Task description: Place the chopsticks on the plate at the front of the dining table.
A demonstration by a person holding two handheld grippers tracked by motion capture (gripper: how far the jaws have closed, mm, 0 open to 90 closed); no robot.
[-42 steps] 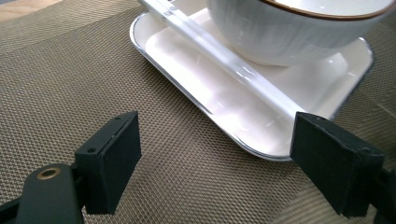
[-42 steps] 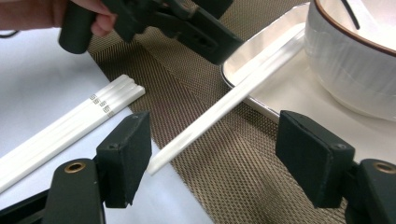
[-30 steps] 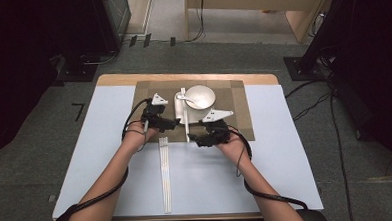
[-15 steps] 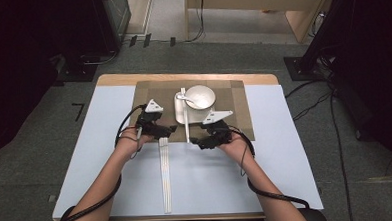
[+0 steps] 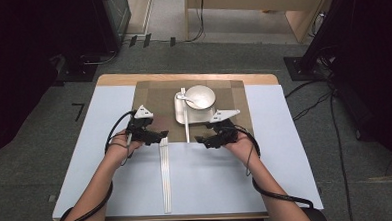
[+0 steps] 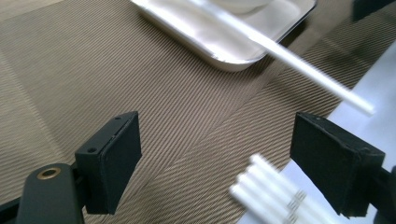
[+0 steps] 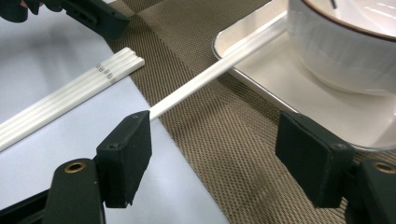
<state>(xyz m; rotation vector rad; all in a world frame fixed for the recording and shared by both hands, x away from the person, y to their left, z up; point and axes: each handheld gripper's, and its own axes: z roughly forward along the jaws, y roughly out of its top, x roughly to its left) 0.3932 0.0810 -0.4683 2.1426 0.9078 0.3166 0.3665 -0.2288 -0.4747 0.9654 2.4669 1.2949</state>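
White bowl (image 5: 200,96) holding a spoon (image 5: 189,99), brown woven placemat (image 5: 153,95), wooden table edge (image 5: 182,76)

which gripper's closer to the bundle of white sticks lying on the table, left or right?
Left. The left gripper sits right at the far end of the stick bundle, jaws just above it. The right gripper is off to the other side, by the single stick leaning on the tray.

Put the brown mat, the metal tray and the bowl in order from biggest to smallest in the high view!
1. brown mat
2. metal tray
3. bowl, only slightly smaller than the tray
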